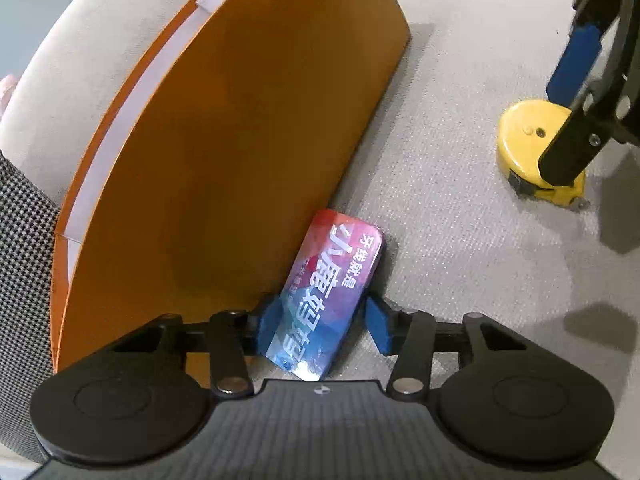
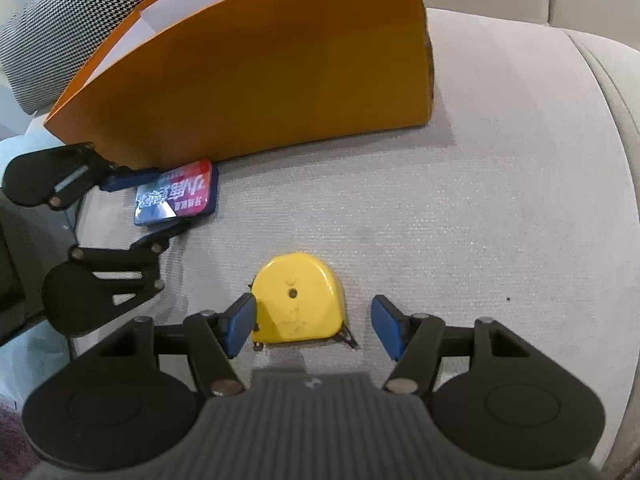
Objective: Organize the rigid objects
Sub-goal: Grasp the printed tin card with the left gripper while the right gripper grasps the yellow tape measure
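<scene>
Our left tongs (image 1: 324, 320) stood around the lower end of the colourful flat case (image 1: 332, 288), with one blue pad on each long side. The left pad (image 1: 272, 324) seemed to touch the case, but at the right pad we saw a thin gap, so we could not tell if the grip was firm. The case lay on the grey sofa cushion (image 1: 460, 260), just beside the front wall of the orange box (image 1: 240, 140) and touching its bottom edge.

Our right tongs (image 2: 312, 326) were open over the yellow tape measure (image 2: 298, 300). Its left pad (image 2: 240, 324) was just at the tape measure's side, and the right pad stood apart from it. The tape measure lay flat on the cushion, in front of the orange box and well apart from it, to the right of the case. A checked pillow (image 2: 76, 20) leaned behind the box.
</scene>
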Demonstrator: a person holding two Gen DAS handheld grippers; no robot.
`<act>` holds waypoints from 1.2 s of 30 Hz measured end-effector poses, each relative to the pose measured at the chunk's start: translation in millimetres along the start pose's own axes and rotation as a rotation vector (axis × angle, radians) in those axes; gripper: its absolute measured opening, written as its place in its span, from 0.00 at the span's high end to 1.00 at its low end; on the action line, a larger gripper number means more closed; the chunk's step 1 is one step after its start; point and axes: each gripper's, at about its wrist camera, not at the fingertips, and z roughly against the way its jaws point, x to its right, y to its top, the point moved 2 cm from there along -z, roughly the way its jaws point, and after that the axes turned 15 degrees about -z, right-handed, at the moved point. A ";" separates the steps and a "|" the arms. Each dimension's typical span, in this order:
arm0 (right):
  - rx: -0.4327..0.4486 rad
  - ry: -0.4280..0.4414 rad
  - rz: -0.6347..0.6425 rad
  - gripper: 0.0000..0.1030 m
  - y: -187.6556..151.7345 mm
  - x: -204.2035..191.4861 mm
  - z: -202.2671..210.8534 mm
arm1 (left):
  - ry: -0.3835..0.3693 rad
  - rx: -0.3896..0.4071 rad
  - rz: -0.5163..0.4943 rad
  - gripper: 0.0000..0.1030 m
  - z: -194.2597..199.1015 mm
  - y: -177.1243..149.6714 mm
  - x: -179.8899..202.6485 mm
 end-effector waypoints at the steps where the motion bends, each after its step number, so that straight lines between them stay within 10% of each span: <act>1: 0.001 0.001 0.006 0.36 -0.4 -1.2 -0.2 | 0.004 0.010 -0.019 0.58 0.5 0.8 3.7; 7: -0.007 0.037 -0.054 0.48 1.3 12.8 11.6 | 0.026 0.004 -0.004 0.80 9.1 4.4 15.7; 13: -0.038 0.076 -0.113 0.59 -1.0 20.3 12.2 | -0.140 0.050 -0.011 1.00 29.0 21.6 36.7; 21: -0.026 0.071 -0.116 0.58 -1.3 20.3 11.0 | 0.145 -0.028 -0.123 0.52 29.2 17.5 27.1; 25: -0.027 0.080 -0.103 0.57 -0.8 19.1 10.0 | 0.121 -0.056 -0.208 0.41 21.4 15.1 36.0; 36: -0.035 0.101 -0.092 0.53 2.0 24.8 14.0 | 0.325 -0.089 -0.468 0.49 -0.5 23.0 73.8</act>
